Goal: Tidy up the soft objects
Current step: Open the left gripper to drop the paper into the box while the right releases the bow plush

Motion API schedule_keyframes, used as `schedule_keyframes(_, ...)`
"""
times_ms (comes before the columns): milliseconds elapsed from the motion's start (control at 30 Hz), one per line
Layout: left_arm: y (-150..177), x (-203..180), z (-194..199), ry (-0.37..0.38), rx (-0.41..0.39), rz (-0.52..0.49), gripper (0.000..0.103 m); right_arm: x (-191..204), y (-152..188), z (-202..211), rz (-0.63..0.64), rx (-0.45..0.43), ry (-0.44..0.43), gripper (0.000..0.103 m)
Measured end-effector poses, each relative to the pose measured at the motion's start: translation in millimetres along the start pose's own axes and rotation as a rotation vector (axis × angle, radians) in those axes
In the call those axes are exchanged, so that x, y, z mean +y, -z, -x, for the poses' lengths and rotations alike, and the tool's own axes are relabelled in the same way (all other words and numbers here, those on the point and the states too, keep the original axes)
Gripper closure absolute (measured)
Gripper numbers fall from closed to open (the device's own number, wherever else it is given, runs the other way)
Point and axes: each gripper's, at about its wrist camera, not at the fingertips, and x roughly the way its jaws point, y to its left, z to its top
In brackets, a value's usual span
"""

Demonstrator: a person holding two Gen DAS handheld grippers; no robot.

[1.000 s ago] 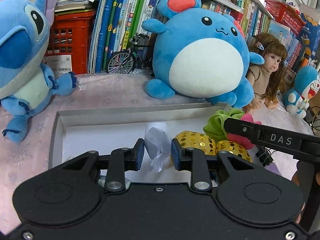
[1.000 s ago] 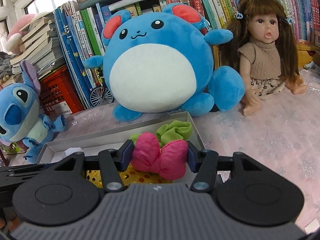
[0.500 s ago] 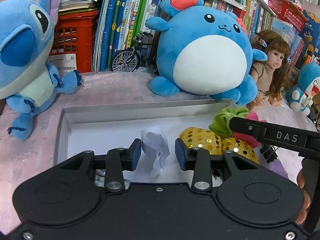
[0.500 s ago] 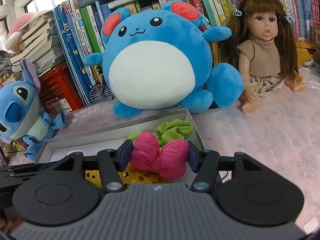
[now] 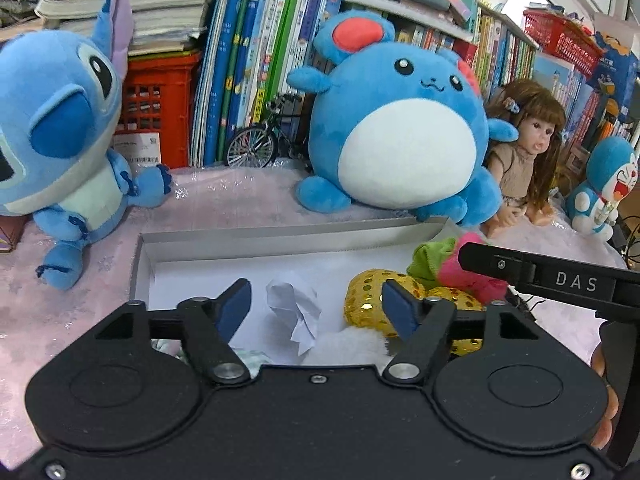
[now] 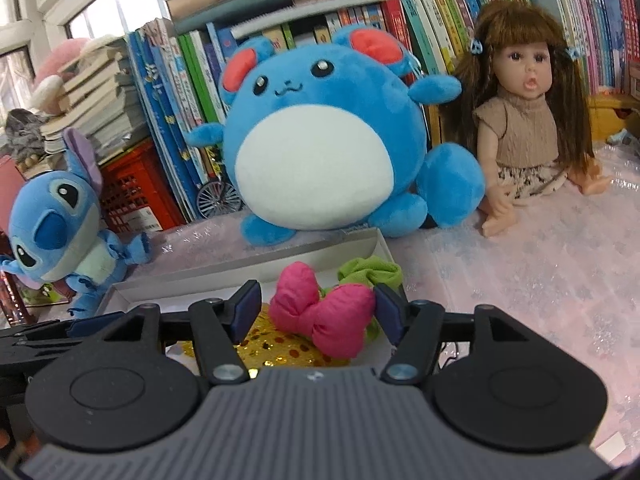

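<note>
A shallow white box (image 5: 280,236) lies on the pink cloth. My left gripper (image 5: 318,312) hovers over its near side, jaws opening. A crumpled white fabric piece (image 5: 296,308) lies between the pads, touched by neither. A gold sequin bow (image 5: 372,300) sits just to its right. In the right wrist view my right gripper (image 6: 318,310) is opening around a pink bow (image 6: 320,316). The left pad stands clear of the bow and the right pad is close beside it. The bow rests on the gold sequin bow (image 6: 276,344), with a green scrunchie (image 6: 372,272) behind it in the box's corner.
A round blue plush (image 5: 400,132), a blue long-eared plush (image 5: 60,132), a doll (image 5: 524,160) and a small blue cat figure (image 5: 604,188) ring the box. Books, a red crate (image 5: 156,96) and a toy bicycle (image 5: 260,140) line the back. White fluff (image 5: 344,346) lies under my left gripper.
The left jaws went from pinching the white fabric piece to standing wide apart from it. The right jaws widened, and the left pad came off the pink bow.
</note>
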Motion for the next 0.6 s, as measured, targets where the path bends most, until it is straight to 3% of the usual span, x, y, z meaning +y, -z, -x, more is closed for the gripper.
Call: schedule_keyframes(600, 23, -6, 73, 0.028, -0.111, -0.051, 0.018, 14, 22, 65, 0.131, -0.113, -0.066, 0.020)
